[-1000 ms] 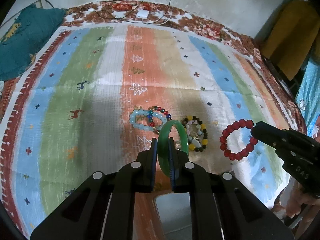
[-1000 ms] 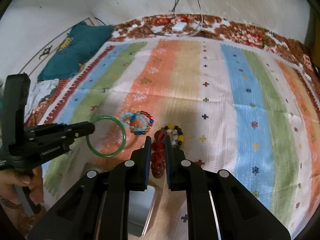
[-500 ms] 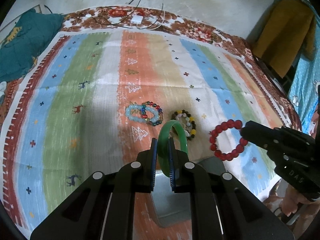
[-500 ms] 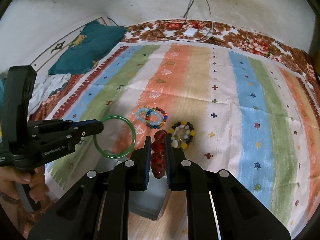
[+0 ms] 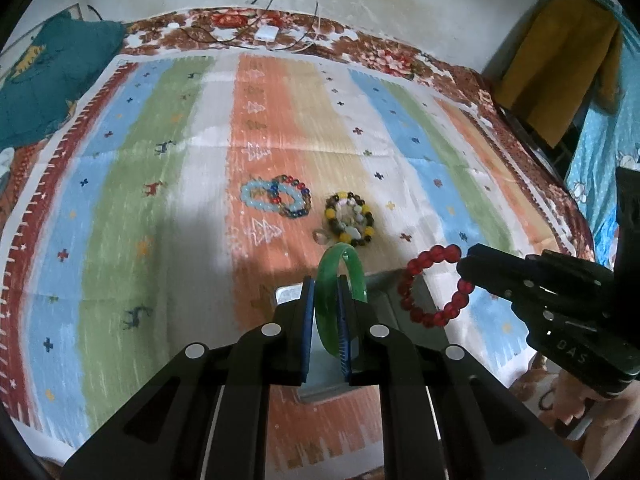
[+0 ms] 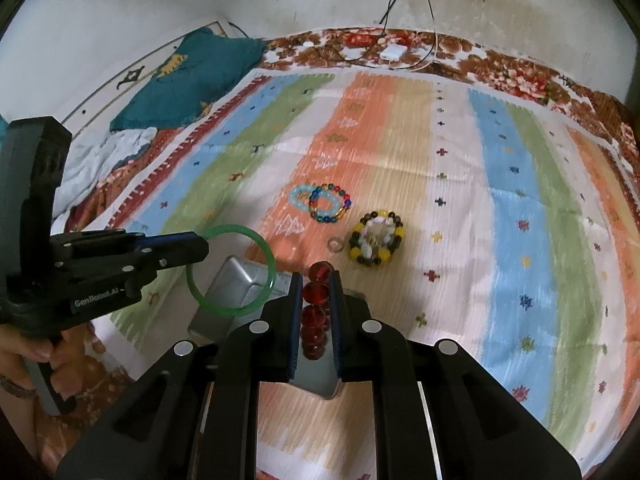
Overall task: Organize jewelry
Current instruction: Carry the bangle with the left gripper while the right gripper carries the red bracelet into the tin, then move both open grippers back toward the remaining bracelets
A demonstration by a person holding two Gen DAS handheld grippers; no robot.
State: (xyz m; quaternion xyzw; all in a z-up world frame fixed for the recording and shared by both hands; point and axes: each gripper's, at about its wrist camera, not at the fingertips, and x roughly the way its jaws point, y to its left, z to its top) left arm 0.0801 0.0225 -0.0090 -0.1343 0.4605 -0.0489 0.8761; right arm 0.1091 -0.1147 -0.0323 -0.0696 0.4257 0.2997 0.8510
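Observation:
My left gripper [image 5: 325, 292] is shut on a green jade bangle [image 5: 352, 268], also seen in the right wrist view [image 6: 256, 240], held above a grey metal box [image 6: 236, 288]. My right gripper [image 6: 316, 284] is shut on a red bead bracelet [image 6: 316, 300], seen as a ring in the left wrist view [image 5: 412, 276], held over the same box [image 5: 384, 284]. On the striped cloth beyond lie a pale blue bead bracelet [image 5: 250, 196], a multicoloured bead bracelet [image 5: 296, 196], a yellow-and-black bead bracelet [image 5: 332, 212] and a small clear ring [image 6: 335, 245].
The striped cloth [image 5: 160, 180] covers a bed with a floral sheet [image 5: 380, 52]. A teal cushion [image 5: 44, 80] lies at the far left. A white charger with cables [image 5: 267, 32] sits at the far edge. A yellow garment [image 5: 556, 60] hangs at the right.
Both grippers have drawn back toward the near edge with their bracelets. The grey box has come into view under them. The loose bracelets now lie farther away.

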